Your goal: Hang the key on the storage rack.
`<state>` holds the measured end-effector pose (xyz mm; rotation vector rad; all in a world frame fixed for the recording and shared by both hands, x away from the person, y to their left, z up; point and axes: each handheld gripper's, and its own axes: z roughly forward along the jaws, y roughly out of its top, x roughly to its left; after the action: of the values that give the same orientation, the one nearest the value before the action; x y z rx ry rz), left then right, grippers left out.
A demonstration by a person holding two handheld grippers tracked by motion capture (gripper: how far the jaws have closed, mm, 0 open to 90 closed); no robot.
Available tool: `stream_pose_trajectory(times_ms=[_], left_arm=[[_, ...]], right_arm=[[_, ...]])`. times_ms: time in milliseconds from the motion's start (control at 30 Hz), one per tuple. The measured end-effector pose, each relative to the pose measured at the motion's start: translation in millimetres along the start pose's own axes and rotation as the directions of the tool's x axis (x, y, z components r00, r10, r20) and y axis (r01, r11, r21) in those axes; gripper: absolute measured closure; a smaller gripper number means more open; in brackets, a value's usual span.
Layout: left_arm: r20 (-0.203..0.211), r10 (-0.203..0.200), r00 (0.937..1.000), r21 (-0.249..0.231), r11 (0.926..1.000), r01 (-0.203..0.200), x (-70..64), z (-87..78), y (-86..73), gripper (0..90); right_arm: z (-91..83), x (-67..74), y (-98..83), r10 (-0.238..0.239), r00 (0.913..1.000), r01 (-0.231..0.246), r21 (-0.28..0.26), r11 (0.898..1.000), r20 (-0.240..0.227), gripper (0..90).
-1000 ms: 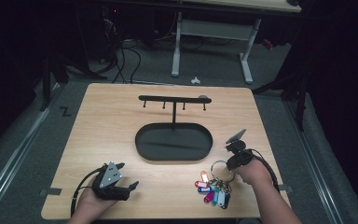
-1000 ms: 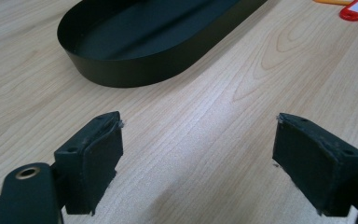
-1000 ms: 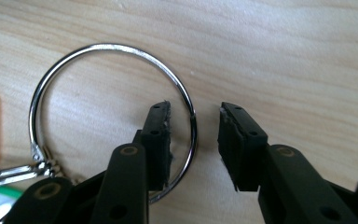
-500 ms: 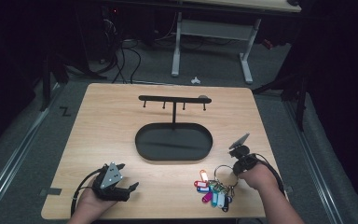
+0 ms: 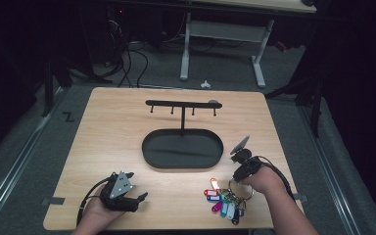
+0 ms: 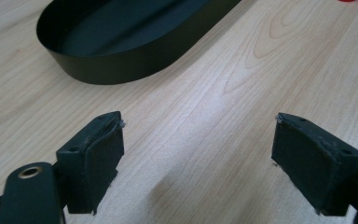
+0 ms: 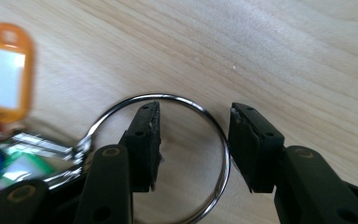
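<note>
R gripper [image 7: 193, 140]: fingers part-open astride the wire of the key ring [image 7: 168, 158], one inside the loop, one outside; no grip yet. L gripper [image 6: 198, 163]: fingers wide, idle, tray [image 6: 121, 37] beyond. Ring lies on desk [image 5: 117, 132]; rack [image 5: 183, 104] bare, so hanging likely remains.

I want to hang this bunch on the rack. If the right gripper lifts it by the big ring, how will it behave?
Probably floppy: the tags hang loosely off the ring, so they would dangle and swing. The thin, smooth metal ring may slip or pivot between the fingers. It looks light.
</note>
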<state>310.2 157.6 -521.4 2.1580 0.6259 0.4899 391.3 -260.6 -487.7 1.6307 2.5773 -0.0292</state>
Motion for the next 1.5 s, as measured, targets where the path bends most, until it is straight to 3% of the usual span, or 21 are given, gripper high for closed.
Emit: stream_pose_trajectory(times_ms=[33, 133, 167, 300, 433, 600, 667, 733, 833, 967, 1067, 1133, 1267, 1333, 1500], left_arm=[[0.0, -0.005, 1.0, -0.006, 1.0, 0.005, 0.8, -1.7, -0.4, 18.3], [-0.006, -0.01, 0.9999, -0.012, 0.9999, 0.01, 2.3, -3.8, -1.3, 18.7], [-0.004, -0.015, 0.9999, -0.013, 0.9998, 0.015, 2.9, -4.1, -1.5, 18.7], [0.0, -0.014, 0.9999, -0.015, 0.9998, 0.014, 1.7, -4.5, -1.2, 18.7], [0.006, -0.006, 1.0, -0.01, 0.9999, 0.006, -0.7, -2.3, -0.2, 18.7], [0.012, -0.003, 0.9999, -0.006, 1.0, 0.003, -1.1, -0.5, 0.3, 18.7], [0.011, -0.003, 0.9999, -0.006, 1.0, 0.003, -1.0, -0.2, 0.2, 18.7], [0.01, -0.003, 0.9999, -0.006, 1.0, 0.003, -1.0, 0.3, 0.2, 18.7], [0.01, -0.002, 0.9999, -0.006, 1.0, 0.002, -1.6, 0.7, 0.7, 18.7], [0.008, 0.005, 1.0, 0.002, 1.0, -0.005, -2.1, 1.8, 0.9, 18.8], [0.008, 0.008, 0.9999, 0.008, 0.9999, -0.008, -2.0, 1.8, 0.4, 18.8], [0.01, 0.009, 0.9999, 0.011, 0.9999, -0.009, -1.8, 1.1, -0.1, 18.8], [0.008, 0.008, 0.9999, 0.006, 0.9999, -0.008, -0.8, -0.1, -0.7, 18.8], [0.007, 0.004, 1.0, 0.0, 1.0, -0.004, -0.3, -0.4, -0.7, 18.8], [0.013, 0.007, 0.9999, -0.003, 1.0, -0.007, -1.4, 0.1, 0.5, 18.9]], right_arm=[[0.1, -1.3, 1.4, 0.01, 0.9999, -0.01, -0.011, 1.0, -0.012, 57.9], [-0.3, -3.1, 1.7, -0.004, 0.9991, 0.004, 0.0, 1.0, -0.041, 84.2], [-0.2, -1.9, 0.9, -0.005, 0.9993, 0.005, -0.001, 1.0, -0.037, 85.8], [-0.5, 0.1, -5.6, 0.006, 0.9999, -0.006, -0.005, 1.0, 0.008, 86.3], [-0.2, -9.6, -19.7, 0.086, 0.9956, -0.087, 0.017, 0.996, 0.037, 86.3], [-0.2, -24.9, -46.4, 0.191, 0.9814, -0.191, 0.006, 0.981, 0.014, 86.0], [-0.6, -28.1, -55.2, 0.206, 0.9784, -0.207, 0.005, 0.978, 0.008, 82.9], [-1.2, -28.0, -59.3, 0.193, 0.9812, -0.193, 0.006, 0.981, 0.003, 74.4], [-6.1, -23.6, -54.8, 0.125, 0.9922, -0.124, -0.018, 0.992, 0.004, 65.5], [-9.1, -14.2, -34.2, 0.046, 0.999, -0.046, -0.032, 0.998, -0.001, 56.6], [-2.1, -8.8, -18.9, -0.005, 0.9999, 0.005, 0.013, 1.0, -0.011, 53.0], [-0.1, -8.6, -11.9, -0.034, 0.9993, 0.034, 0.025, 0.999, 0.018, 57.7], [-0.3, -11.0, -11.4, -0.023, 0.9987, 0.025, 0.03, 0.999, -0.045, 73.2], [-0.5, -9.0, -14.0, -0.033, 0.9984, 0.034, 0.024, 0.999, -0.047, 82.6], [-0.8, -7.6, -21.8, 0.039, 0.9987, -0.038, 0.017, 0.999, -0.033, 85.4]])
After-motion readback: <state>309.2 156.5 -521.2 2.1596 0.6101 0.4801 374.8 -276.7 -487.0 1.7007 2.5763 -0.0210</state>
